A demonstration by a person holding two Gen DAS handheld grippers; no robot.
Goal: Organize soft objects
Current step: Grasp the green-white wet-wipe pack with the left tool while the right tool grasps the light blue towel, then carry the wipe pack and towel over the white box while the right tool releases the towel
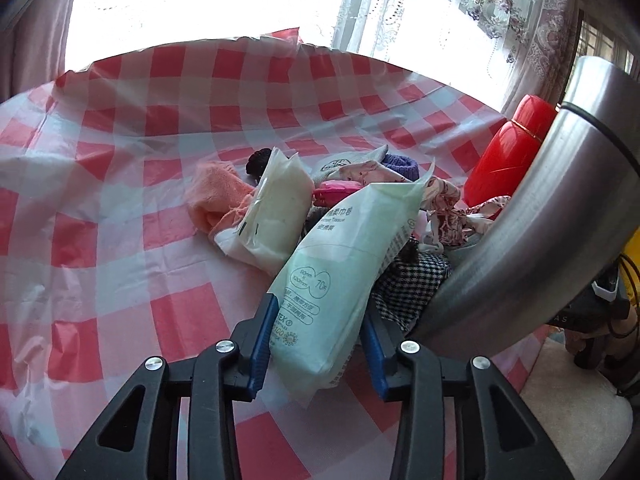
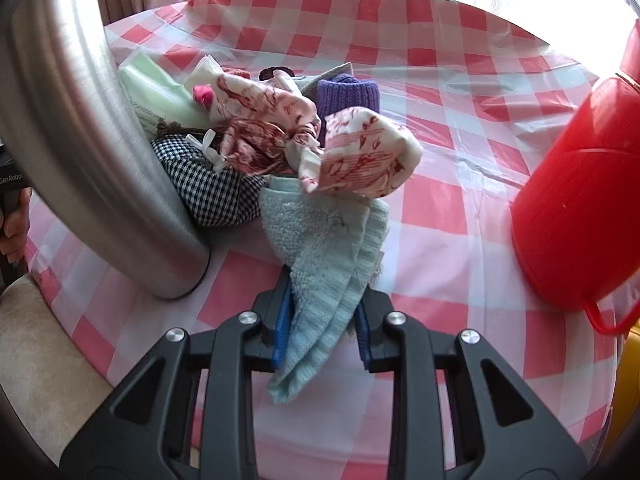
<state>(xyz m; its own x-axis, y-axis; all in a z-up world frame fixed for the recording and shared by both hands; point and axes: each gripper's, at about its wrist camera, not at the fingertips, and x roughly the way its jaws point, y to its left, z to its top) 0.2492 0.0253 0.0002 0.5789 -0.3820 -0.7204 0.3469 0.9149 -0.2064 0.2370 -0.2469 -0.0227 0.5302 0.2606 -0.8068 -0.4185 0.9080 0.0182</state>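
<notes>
- You're in a home, at a table under a red-and-white checked plastic cloth [image 1: 160, 128].
- Far behind it, flowered lace curtains [image 1: 500, 4] hang at a bright window.
- A red flask [image 2: 580, 200] and a steel flask [image 2: 92, 128] stand on the table.

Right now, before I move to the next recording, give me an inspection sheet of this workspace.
Surface: table under a red-and-white checked cloth, wrinkled.
Job's things: mixed pile with a peach towel, white packet, purple knit, printed cloth, checked fabric.
Clutter: steel flask and red flask standing beside the pile.
Grippers: left gripper closed on a green tissue pack; right gripper closed on a blue towel.
Cables: dark cable at the right edge.
Surroundings: bright window, floral curtain.
</notes>
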